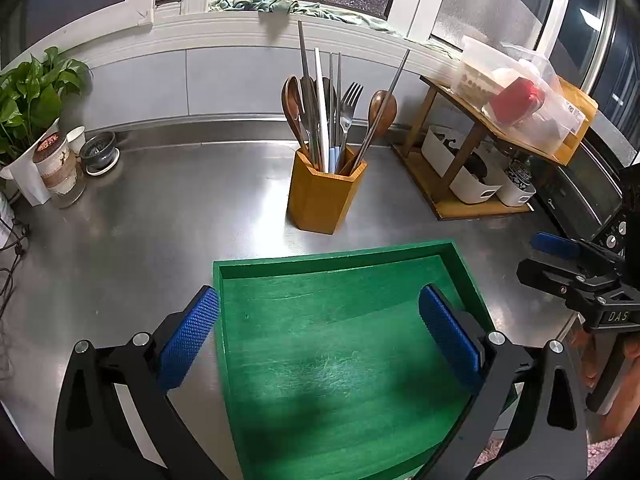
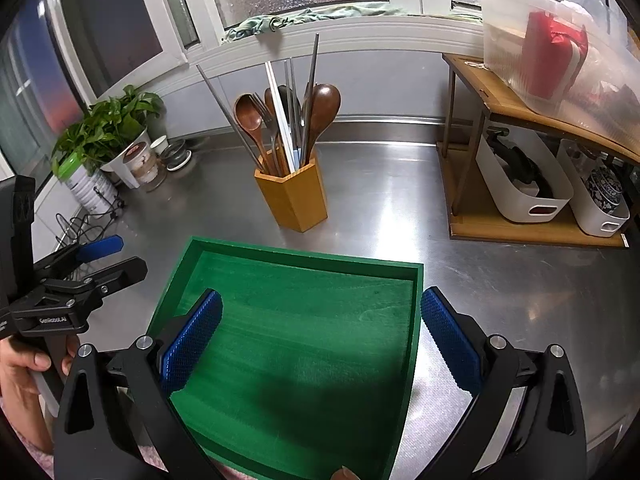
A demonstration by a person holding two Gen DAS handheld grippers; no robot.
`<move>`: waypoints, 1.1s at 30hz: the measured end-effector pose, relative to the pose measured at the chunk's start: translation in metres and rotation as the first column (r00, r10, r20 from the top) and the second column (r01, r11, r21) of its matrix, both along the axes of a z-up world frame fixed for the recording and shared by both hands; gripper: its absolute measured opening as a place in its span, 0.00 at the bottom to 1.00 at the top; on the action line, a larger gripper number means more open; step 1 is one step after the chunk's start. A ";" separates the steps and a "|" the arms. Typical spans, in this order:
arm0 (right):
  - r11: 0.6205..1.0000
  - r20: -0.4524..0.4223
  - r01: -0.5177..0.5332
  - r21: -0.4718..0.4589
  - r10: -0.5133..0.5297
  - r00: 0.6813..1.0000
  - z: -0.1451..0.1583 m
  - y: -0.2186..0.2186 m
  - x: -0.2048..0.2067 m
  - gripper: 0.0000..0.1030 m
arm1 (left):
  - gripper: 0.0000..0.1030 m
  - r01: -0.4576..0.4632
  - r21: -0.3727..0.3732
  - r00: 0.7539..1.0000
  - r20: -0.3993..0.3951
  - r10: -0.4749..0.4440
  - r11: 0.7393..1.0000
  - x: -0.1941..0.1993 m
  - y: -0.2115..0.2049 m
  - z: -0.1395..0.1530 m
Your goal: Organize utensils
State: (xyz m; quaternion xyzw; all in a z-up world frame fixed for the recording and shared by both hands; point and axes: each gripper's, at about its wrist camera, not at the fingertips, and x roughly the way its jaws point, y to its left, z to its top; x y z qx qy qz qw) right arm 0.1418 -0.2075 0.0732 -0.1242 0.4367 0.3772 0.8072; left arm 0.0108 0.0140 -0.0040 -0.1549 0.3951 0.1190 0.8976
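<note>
1. Utensils (image 1: 332, 112) stand handles-down in the wooden holder (image 1: 324, 196), long axes near upright, chopsticks leaning outward.
2. Holder sits on the steel counter (image 1: 160, 216) just behind the green tray (image 1: 340, 344).
3. Left gripper (image 1: 318, 340) spread wide over the tray, gripping nothing.
4. Right gripper (image 2: 320, 344) equally wide, nothing between its fingers.

Black angular frames with silver screws, blue knurled pads (image 1: 188, 336) on the jaws, white "GenRobot.AI" and "DAS" lettering.
</note>
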 end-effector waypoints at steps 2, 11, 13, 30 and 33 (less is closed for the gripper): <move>1.000 0.000 0.005 0.000 -0.005 1.000 0.001 -0.002 0.001 0.96 | 0.92 0.000 0.001 1.000 0.000 0.000 1.000 0.000 0.000 0.001; 1.000 0.001 0.006 0.001 -0.006 1.000 0.002 -0.006 0.002 0.96 | 0.92 0.001 -0.001 1.000 -0.001 -0.001 1.000 0.001 -0.002 0.002; 1.000 0.000 0.008 0.000 -0.008 1.000 0.002 -0.006 0.003 0.96 | 0.92 0.002 0.000 1.000 -0.001 -0.002 1.000 0.001 -0.001 0.002; 1.000 0.014 0.014 -0.007 -0.014 1.000 0.002 -0.007 0.002 0.96 | 0.92 -0.014 -0.022 1.000 -0.025 0.013 1.000 0.003 -0.001 0.001; 1.000 0.010 0.013 -0.006 -0.013 1.000 0.001 -0.006 0.000 0.96 | 0.92 -0.021 -0.018 1.000 -0.006 0.021 1.000 0.001 -0.001 0.003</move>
